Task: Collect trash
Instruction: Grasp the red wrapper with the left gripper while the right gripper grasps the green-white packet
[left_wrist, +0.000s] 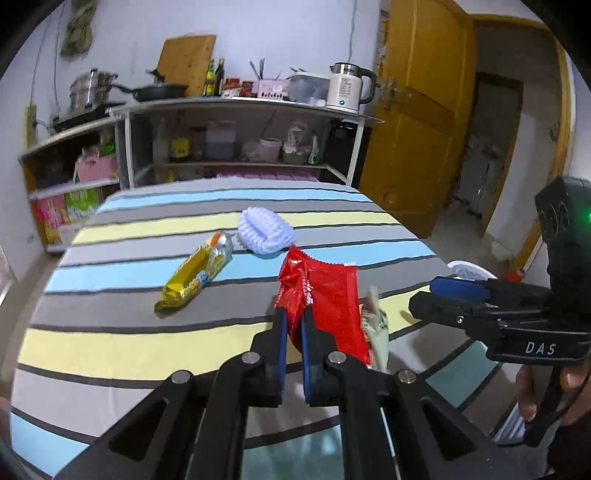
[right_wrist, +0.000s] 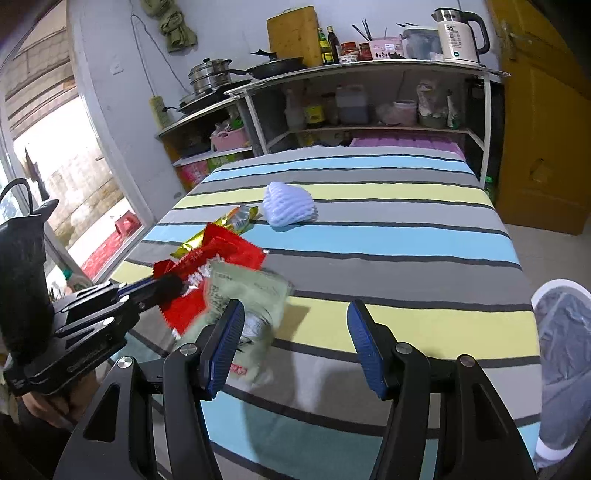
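My left gripper is shut on a red wrapper and holds it above the striped table. It also shows in the right wrist view, with the red wrapper. A pale green wrapper hangs blurred beside the red one, next to my right gripper's left finger; it shows in the left wrist view. My right gripper is open. A yellow wrapper and a white foam net lie on the table further back.
A white bin with a grey liner stands at the table's right edge. Shelves with cookware, bottles and a kettle stand behind the table. A yellow door is at the right.
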